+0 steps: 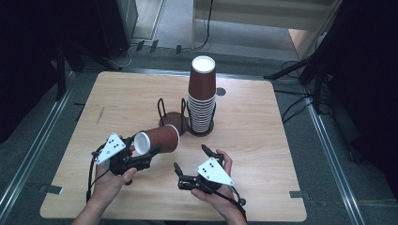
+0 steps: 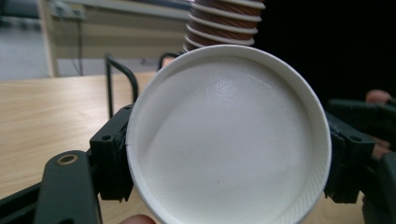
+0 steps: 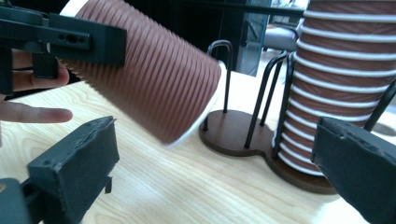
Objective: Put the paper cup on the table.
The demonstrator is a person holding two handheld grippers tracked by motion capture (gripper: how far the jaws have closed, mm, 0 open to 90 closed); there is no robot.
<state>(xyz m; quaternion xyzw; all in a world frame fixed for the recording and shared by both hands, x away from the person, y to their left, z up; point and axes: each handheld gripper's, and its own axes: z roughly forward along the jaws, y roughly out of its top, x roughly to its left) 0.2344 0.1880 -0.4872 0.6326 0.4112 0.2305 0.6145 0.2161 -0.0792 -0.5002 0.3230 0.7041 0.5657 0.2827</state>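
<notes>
A brown ribbed paper cup (image 1: pixel 159 138) lies on its side in the air, held just above the table. My left gripper (image 1: pixel 141 147) is shut on its narrow end. The cup's white bottom (image 2: pixel 229 140) faces the left gripper (image 2: pixel 229 163), whose jaws press on both sides. The cup's (image 3: pixel 149 79) open mouth points toward the wire cup holder (image 3: pixel 229 130). A tall stack of upturned cups (image 1: pixel 202 98) stands in the holder's right ring. My right gripper (image 1: pixel 190 157) is open, low over the table in front of the holder. Nothing is between the right gripper's (image 3: pixel 217 177) jaws.
The holder's left ring (image 1: pixel 170 115), with thin black wire loops, holds no cups. The wooden table (image 1: pixel 122 98) has bare surface on the left and right. A small dark disc (image 1: pixel 220 91) lies behind the stack. Black stands and cables surround the table.
</notes>
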